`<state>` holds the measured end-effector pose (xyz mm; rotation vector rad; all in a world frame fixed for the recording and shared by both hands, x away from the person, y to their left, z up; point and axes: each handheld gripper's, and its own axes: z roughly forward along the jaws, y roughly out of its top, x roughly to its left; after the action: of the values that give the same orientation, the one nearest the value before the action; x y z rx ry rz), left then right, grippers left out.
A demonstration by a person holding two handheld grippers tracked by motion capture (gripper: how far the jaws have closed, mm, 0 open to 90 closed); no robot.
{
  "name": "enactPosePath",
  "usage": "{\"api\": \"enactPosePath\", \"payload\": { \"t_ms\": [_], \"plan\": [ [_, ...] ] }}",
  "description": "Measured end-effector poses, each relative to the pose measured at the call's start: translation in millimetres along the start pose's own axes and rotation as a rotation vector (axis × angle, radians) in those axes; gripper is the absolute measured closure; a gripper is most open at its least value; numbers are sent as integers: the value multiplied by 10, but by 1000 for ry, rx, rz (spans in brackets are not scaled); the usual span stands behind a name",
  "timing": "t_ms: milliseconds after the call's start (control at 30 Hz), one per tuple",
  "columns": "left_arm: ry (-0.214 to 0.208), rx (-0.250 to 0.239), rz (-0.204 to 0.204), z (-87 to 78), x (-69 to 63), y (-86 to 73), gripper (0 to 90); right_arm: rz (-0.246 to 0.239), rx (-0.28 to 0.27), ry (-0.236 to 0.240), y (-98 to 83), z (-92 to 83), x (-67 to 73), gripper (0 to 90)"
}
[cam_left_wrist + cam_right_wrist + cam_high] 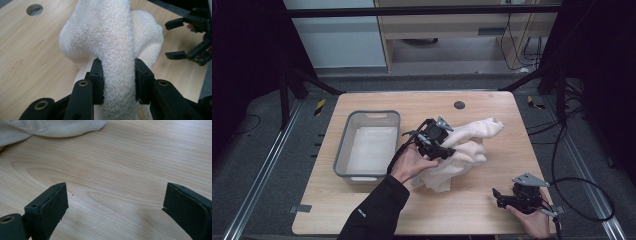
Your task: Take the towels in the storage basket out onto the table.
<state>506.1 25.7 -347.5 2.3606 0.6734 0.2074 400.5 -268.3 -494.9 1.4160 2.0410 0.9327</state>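
The right gripper (501, 196) is resting at the near right table (362, 210) edge, jaws spread wide over bare wood. Farther in, the left gripper (118, 75) is pinching a thick fold of the cream towel (467, 145), which is lying crumpled at table centre. The grey bin (343, 145) is sitting just left of it.

L gripper (451, 149) fingers clamped mid-table, forearm angled in, R gripper (498, 196) fingers wide apart, low by near edge
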Motion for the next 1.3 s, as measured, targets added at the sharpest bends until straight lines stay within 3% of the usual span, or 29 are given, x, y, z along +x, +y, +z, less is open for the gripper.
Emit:
{"api": "enactPosePath", "payload": {
  "t_ms": [333,600,733,1033,1300],
  "plan": [
    [0,49,-67,240,149,-228,631,-10,4,-3,-3,7,0,57],
    [0,66,-71,378,140,-332,601,-12,3,-3,-4,7,-1,56],
    [8,47,-82,412,135,-384,585,-11,3,-3,-4,7,2,56],
    [44,46,-76,440,137,-478,392,-10,5,-3,-3,9,11,55],
    [74,17,-53,340,66,-503,238,-11,2,-5,-3,8,9,53]
  ]
}}
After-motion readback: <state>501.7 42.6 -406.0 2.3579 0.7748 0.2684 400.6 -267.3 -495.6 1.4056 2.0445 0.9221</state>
